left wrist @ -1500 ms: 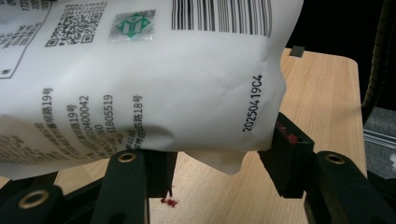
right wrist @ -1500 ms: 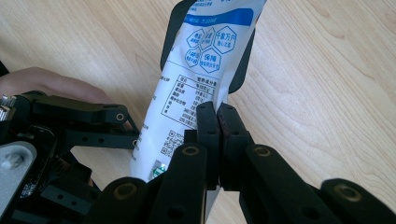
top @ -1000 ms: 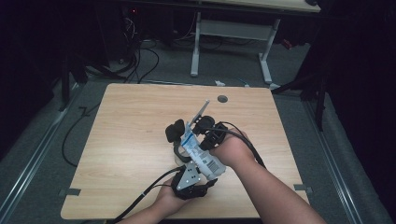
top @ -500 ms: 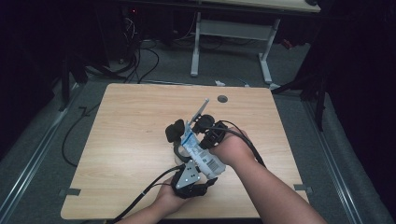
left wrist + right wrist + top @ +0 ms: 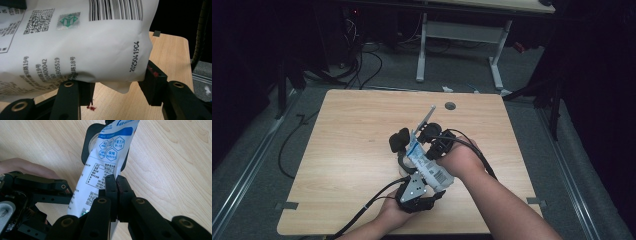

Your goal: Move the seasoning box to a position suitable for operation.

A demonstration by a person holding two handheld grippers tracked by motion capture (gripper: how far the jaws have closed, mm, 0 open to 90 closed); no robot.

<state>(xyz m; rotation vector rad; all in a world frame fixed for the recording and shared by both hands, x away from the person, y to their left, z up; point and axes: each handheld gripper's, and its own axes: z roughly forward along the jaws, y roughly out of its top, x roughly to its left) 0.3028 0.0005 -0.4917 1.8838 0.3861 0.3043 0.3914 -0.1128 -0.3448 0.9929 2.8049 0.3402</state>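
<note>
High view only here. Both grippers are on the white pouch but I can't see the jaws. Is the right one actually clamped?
Observer: Yes. In the right gripper view the right gripper has its jaws pressed together on an edge of the pouch.
Operator: And the left?
Observer: The left gripper has its jaws apart with the pouch's end between them. The pads look to be against it, so it reads as a grip.
Operator: Anything under it?
Observer: Small dark red specks lie on the table below one jaw.
</note>
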